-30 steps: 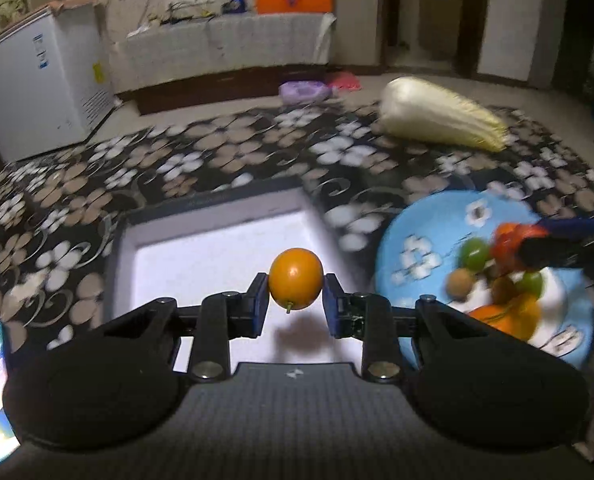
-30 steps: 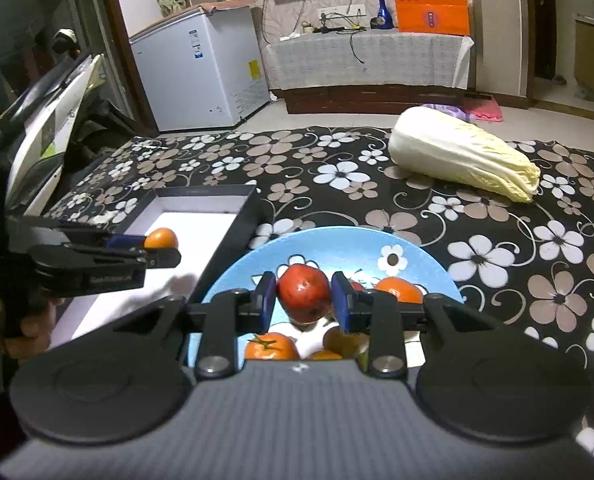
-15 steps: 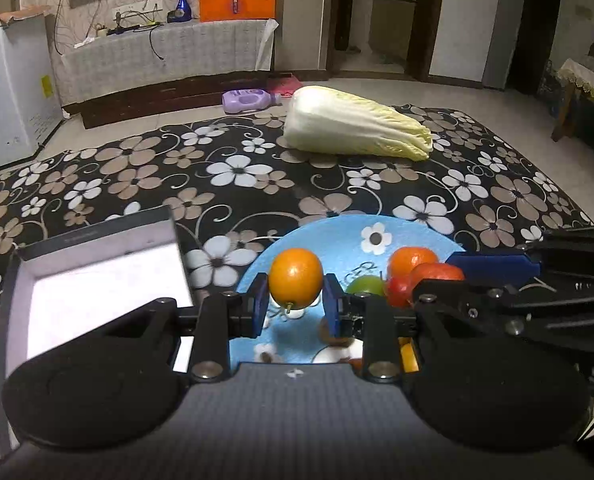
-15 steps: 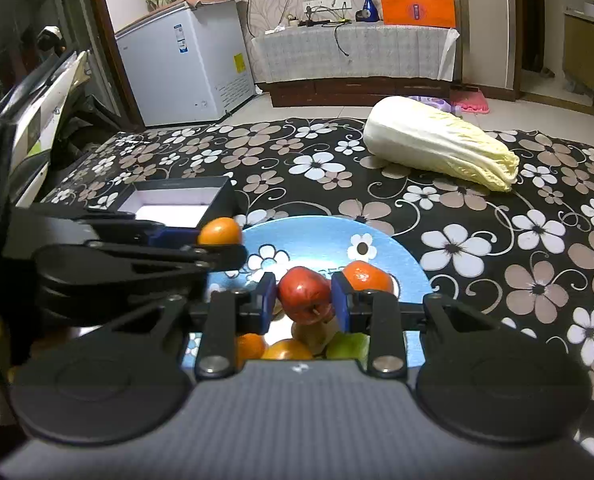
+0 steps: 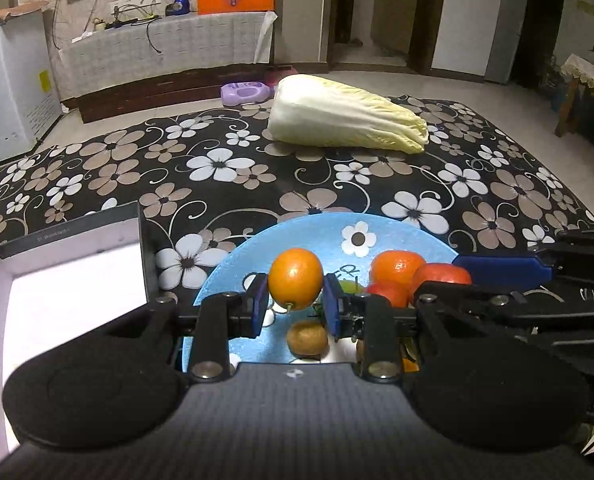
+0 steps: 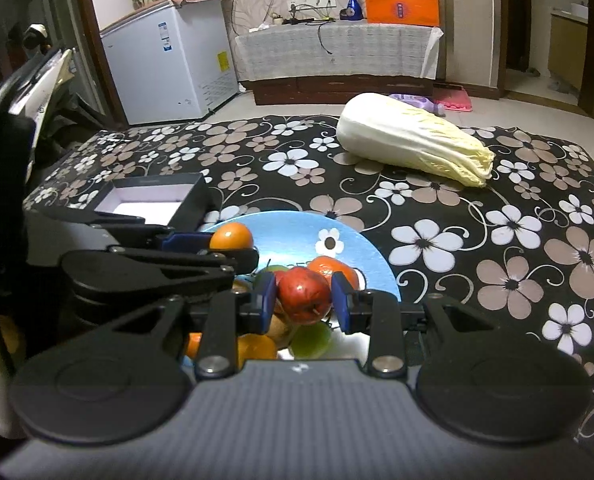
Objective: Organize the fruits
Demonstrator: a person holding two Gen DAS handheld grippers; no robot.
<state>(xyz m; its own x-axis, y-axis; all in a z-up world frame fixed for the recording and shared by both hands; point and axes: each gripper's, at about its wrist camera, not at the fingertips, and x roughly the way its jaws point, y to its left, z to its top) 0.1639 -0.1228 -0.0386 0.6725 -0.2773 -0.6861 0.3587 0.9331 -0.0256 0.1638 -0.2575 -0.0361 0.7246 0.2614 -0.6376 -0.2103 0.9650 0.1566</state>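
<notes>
My left gripper (image 5: 296, 304) is shut on an orange (image 5: 295, 278) and holds it above the blue flowered plate (image 5: 401, 234). My right gripper (image 6: 303, 307) is shut on a red apple (image 6: 305, 294) above the same plate (image 6: 297, 228). The plate holds several fruits: an orange (image 5: 397, 266), a brown kiwi (image 5: 307, 338), green fruit (image 6: 309, 340). The right gripper shows at the right of the left wrist view (image 5: 449, 280); the left gripper with its orange (image 6: 231, 236) shows at the left of the right wrist view.
An open black box with a white inside (image 5: 69, 276) lies left of the plate, also in the right wrist view (image 6: 153, 200). A napa cabbage (image 5: 345, 114) lies at the far side of the flowered cloth. A white freezer (image 6: 169, 64) stands beyond.
My left gripper has carried the orange from over the box rightward to over the plate. My right gripper has lifted the apple slightly and the two grippers have come close together.
</notes>
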